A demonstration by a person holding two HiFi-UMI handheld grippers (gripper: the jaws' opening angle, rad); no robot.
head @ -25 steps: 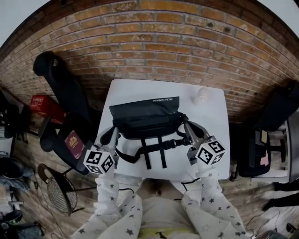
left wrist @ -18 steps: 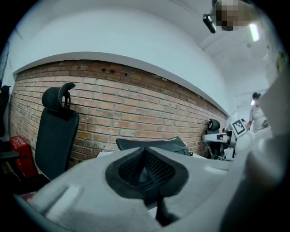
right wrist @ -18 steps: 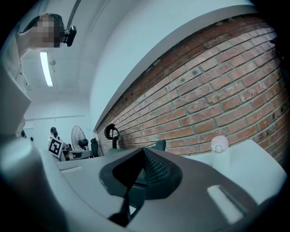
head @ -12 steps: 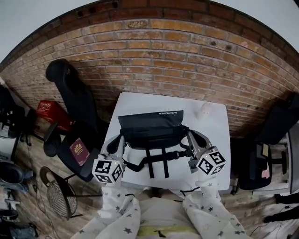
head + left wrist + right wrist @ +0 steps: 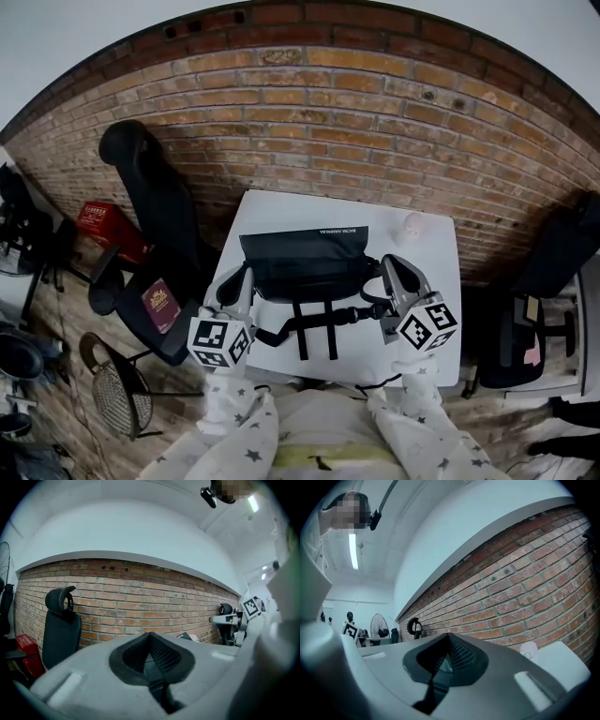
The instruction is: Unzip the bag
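I see the black bag (image 5: 305,262) in the middle of the white table (image 5: 433,358), its straps trailing toward me. My left tool (image 5: 244,277) is at the bag's left end and my right tool (image 5: 387,264) at its right end. Both have their jaws pressed together.

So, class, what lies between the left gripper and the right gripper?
The black bag on the white table, between left gripper and right gripper; the head view shows it.
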